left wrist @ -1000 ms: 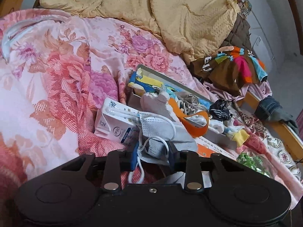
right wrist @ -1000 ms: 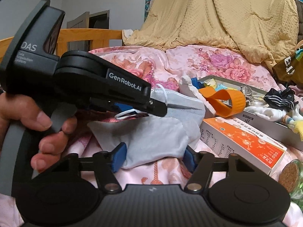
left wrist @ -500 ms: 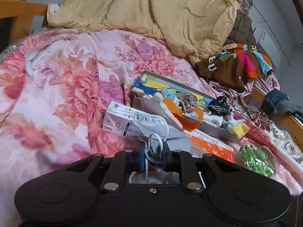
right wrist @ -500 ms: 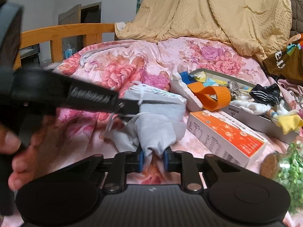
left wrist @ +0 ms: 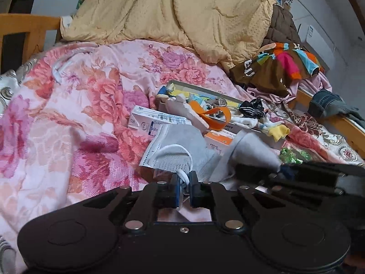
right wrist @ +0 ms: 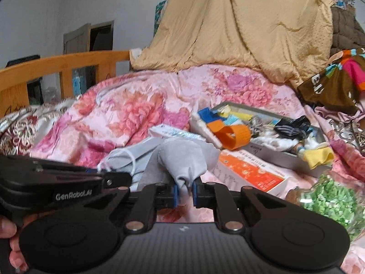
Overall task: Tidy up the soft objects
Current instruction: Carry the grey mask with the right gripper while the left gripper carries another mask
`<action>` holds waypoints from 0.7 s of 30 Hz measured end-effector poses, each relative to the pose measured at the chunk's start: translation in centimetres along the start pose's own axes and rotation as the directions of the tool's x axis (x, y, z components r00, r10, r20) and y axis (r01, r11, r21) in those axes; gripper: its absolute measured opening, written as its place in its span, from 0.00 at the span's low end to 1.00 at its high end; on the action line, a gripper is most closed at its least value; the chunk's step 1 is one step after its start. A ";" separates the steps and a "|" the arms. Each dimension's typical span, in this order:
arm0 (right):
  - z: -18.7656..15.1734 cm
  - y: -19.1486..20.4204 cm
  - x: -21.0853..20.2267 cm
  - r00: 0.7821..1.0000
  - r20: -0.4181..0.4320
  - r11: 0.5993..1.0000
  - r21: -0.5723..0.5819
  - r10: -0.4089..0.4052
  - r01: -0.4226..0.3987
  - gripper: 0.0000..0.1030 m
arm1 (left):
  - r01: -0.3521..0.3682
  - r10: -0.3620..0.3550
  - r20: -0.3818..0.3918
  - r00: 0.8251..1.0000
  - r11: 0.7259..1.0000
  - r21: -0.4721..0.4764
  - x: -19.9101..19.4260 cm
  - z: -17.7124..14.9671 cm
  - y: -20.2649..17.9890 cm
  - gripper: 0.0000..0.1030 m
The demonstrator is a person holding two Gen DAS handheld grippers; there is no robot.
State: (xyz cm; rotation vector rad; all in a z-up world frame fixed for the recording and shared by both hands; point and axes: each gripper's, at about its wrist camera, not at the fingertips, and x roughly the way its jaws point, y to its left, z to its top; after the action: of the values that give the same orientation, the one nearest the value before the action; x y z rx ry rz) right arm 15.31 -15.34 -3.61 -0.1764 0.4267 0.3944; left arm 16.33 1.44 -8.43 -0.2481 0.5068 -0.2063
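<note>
A grey face mask (left wrist: 180, 141) with white ear loops hangs just above the pink flowered bedspread (left wrist: 79, 114). My left gripper (left wrist: 184, 182) is shut on one white ear loop (left wrist: 182, 173). The right wrist view shows it at the left (right wrist: 114, 179), with a hand under it. My right gripper (right wrist: 184, 187) has its jaws closing on a bunched fold of the mask's grey fabric (right wrist: 182, 159), and the blue pads press on it. From the left wrist view it shows at the right (left wrist: 282, 171).
Behind the mask lie a white carton (left wrist: 155, 118), an orange-and-white carton (right wrist: 248, 171) and a shallow box (right wrist: 273, 157) holding socks and an orange strap. A jar of green bits (right wrist: 330, 201) stands at the right. A yellow quilt (left wrist: 182, 11) and wooden bed rail (right wrist: 68, 66) lie beyond.
Both jaws have closed, the left on the ear loop and the right on the grey fabric. Both grippers have drawn back and risen, lifting the mask off the bedspread.
</note>
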 end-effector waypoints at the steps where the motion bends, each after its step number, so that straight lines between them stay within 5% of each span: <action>1: 0.1 -0.2 -0.2 1.000 0.008 1.000 0.006 -0.003 0.003 0.12 | -0.007 0.007 0.001 1.000 1.000 -0.001 -0.2 0.0 0.0 0.06; 6: 0.6 -0.8 -0.5 0.997 0.058 0.999 0.029 -0.041 0.040 0.12 | -0.040 0.041 -0.060 0.997 0.999 0.018 -0.1 0.7 -0.3 0.06; 13: 1.1 -1.9 -0.6 0.992 0.104 0.994 0.084 -0.073 0.064 0.13 | -0.064 0.064 -0.005 0.998 0.998 -0.018 -1.2 2.2 0.0 0.05; 21: 2.4 -2.9 -1.5 0.977 0.150 0.984 0.121 -0.149 0.132 0.13 | -0.004 0.005 0.034 0.999 0.999 -0.035 -0.3 4.6 -1.7 0.05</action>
State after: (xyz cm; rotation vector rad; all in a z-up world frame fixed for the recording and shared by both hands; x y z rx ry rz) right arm 16.07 -17.90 -0.58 -0.0661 0.2757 0.2426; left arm 18.13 0.75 -3.90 -0.2839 0.4770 -0.1886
